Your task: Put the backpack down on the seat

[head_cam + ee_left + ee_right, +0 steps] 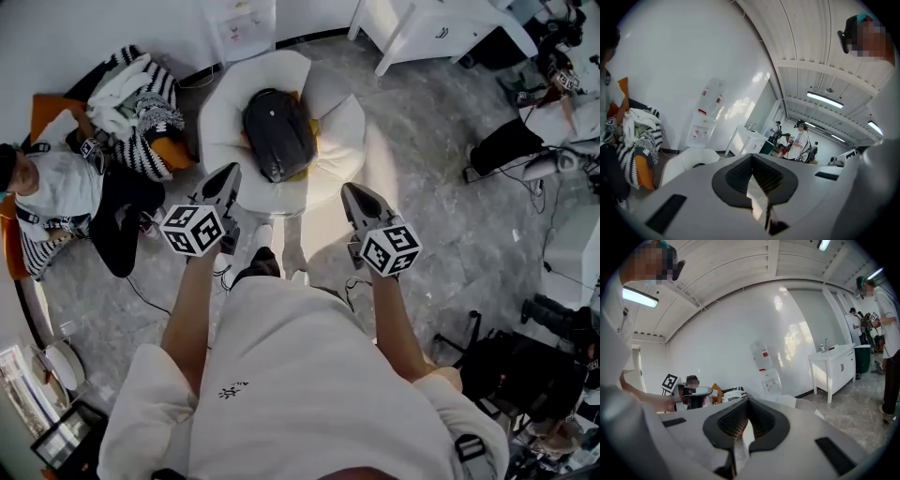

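When looking down from the head view, find the black backpack (278, 133) lying flat in the hollow of the round white seat (221, 111), ringed by its puffed rim and touched by neither tool. Note a strip of yellow (307, 167) peeping out under the backpack's near edge; cannot tell what. See the left gripper (231, 171) hovering just short of the seat's near rim, tongs pressed together and pinching nothing. See the right gripper (349, 190) level with it, also clear of the seat, ribbed pads squeezed one against the other with nothing between. Off to the left, spot a seated person (61, 192) beside an orange chair (49, 111) heaped with black-and-white striped cloth (145, 108). Against the far wall, make out a white water dispenser (707, 117) and a white cabinet (441, 28). Lower right on the grey floor (422, 159), pick out a dark bag (520, 370) among cables.
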Available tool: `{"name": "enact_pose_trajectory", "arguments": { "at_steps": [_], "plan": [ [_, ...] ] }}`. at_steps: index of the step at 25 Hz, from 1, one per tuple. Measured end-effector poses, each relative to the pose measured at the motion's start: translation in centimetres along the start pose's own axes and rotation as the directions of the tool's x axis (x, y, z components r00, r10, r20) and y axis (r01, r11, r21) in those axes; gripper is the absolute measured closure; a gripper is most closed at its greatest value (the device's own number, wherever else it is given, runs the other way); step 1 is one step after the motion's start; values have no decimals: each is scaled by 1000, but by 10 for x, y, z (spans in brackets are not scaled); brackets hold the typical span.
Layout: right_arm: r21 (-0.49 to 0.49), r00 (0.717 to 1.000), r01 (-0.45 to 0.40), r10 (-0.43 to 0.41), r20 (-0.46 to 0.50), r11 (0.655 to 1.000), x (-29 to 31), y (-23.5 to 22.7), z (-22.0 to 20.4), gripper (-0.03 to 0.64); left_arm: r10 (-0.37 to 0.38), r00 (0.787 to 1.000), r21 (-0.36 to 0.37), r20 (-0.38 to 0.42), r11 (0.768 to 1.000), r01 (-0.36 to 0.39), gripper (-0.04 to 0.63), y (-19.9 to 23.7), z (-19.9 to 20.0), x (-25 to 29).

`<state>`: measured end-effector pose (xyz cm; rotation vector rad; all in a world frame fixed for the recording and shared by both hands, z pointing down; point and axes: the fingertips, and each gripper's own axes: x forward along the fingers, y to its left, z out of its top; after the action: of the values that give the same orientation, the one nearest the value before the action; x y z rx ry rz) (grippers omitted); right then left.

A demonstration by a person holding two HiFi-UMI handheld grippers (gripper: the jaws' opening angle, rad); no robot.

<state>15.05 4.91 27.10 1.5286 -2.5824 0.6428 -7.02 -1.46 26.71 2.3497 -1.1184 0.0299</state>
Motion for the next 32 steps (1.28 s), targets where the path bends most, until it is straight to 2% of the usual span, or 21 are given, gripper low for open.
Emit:
{"name": "enact_pose_trajectory", "arguments": {
  "at_steps": [7,13,24,32],
  "plan": [
    [6,1000,-13,13,14,1000,-59,2,-15,594,21,1000,12,12,1000,-21,577,-52,-31,-39],
    [-8,999,-41,41,25,999,-87,9,-21,594,27,998,34,48,999,-29,577,-84,-34,-63],
    [-33,998,-52,53,41,998,-94,26,-15,594,11,997,54,76,998,-16,578,-98,-25,-82],
    [-35,999,-11,13,40,999,-87,44,-15,594,17,999,101,47,995,-21,577,-76,-20,-96]
  ]
}}
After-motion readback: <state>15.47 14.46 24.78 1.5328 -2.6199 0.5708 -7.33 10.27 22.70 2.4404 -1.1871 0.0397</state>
